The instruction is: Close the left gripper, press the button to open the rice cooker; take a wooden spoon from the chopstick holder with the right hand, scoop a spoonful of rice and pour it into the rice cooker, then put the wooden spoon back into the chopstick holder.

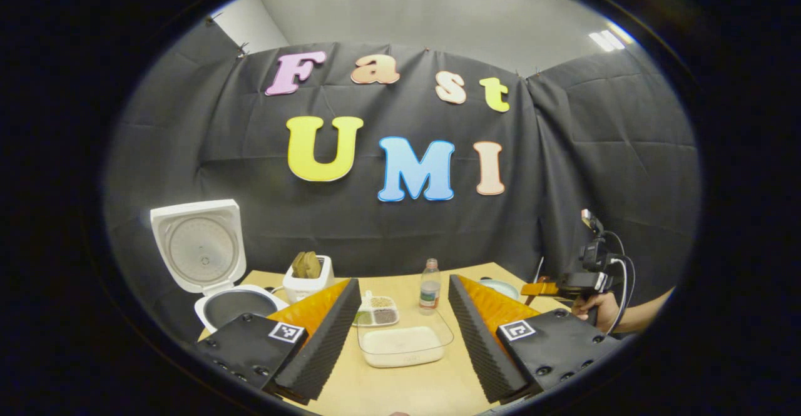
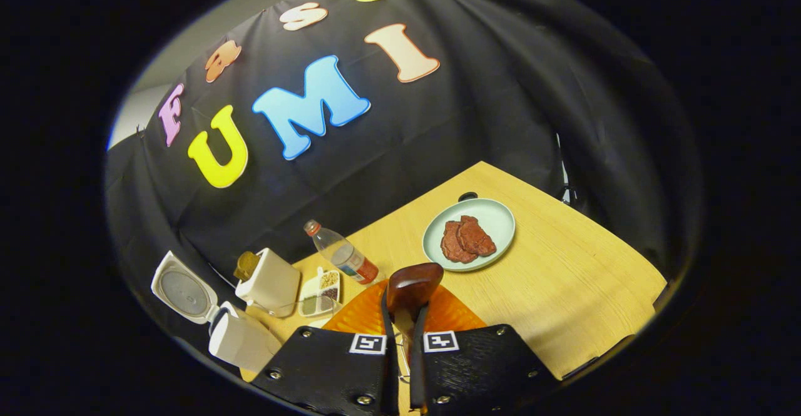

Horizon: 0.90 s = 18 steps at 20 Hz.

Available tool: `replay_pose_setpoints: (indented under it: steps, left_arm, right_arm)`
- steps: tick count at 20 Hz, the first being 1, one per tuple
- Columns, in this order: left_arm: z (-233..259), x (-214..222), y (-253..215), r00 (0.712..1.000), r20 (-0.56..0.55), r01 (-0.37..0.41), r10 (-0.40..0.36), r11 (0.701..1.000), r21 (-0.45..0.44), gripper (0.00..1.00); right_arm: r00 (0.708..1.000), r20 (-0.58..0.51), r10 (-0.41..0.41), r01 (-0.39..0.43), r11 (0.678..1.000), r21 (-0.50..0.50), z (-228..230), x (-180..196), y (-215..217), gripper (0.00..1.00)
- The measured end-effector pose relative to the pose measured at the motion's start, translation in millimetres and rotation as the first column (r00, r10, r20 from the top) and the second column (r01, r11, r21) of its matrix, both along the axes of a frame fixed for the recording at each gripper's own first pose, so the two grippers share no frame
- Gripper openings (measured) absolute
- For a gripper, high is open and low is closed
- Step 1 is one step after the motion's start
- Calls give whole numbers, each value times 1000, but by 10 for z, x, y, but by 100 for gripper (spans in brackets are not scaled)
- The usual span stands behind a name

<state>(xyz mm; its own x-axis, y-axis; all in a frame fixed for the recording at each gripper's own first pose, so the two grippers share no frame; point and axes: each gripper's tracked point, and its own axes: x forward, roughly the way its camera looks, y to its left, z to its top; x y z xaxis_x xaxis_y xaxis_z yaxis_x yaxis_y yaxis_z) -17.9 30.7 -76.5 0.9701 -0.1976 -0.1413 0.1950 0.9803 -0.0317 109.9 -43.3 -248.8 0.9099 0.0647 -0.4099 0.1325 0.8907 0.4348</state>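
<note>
The white rice cooker [image 1: 234, 306] stands at the table's left with its lid [image 1: 200, 247] swung up and the dark pot showing. My left gripper [image 1: 404, 281] is open above the table, with a clear tub of white rice [image 1: 400, 344] between its fingers and farther off. A white chopstick holder [image 1: 306, 284] with brown wooden utensils stands beside the cooker. My right gripper [image 2: 403, 316] is shut on the handle of a dark wooden spoon [image 2: 413, 284], bowl pointing forward. In the left gripper view, a hand holds the right gripper [image 1: 544, 289] at the right.
A small plastic bottle [image 1: 429, 286] and a divided box of grains [image 1: 377, 311] sit behind the rice tub. A pale green plate [image 2: 497, 216] with two brown patties lies on the right half of the wooden table [image 2: 576, 278]. Black cloth walls the booth.
</note>
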Motion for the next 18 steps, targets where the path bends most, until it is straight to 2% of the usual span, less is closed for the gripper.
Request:
replay_pose_setpoints:
  steps: [4,10,13,14,15,17,18]
  left_arm:
    - [-24,-26,145,999,-8,-45,45,999,8,97]
    - [-30,-34,216,997,-11,-74,74,997,-2,97]
    - [-23,-16,205,997,-5,-73,73,997,-12,97]
    - [-20,-6,187,998,-3,-69,69,997,-15,97]
    - [-14,6,169,998,-2,-64,64,998,-16,97]
    - [-4,43,128,999,6,-53,53,998,-19,97]
    - [11,52,108,999,11,-47,47,999,-21,97]
  right_arm:
    - [999,-39,23,-26,998,-60,-273,117,119,7]
    - [999,-36,6,-7,999,-35,-359,245,177,7]
    - [1000,-21,-8,7,999,-50,-309,159,76,17]
    - [1000,-19,-5,4,998,-61,-317,162,37,25]
    - [999,-32,-25,22,996,-88,-314,82,-33,38]
    - [996,1,-93,91,979,-182,-174,33,-329,95]
    - [992,36,-124,129,965,-230,-23,-9,-449,98]
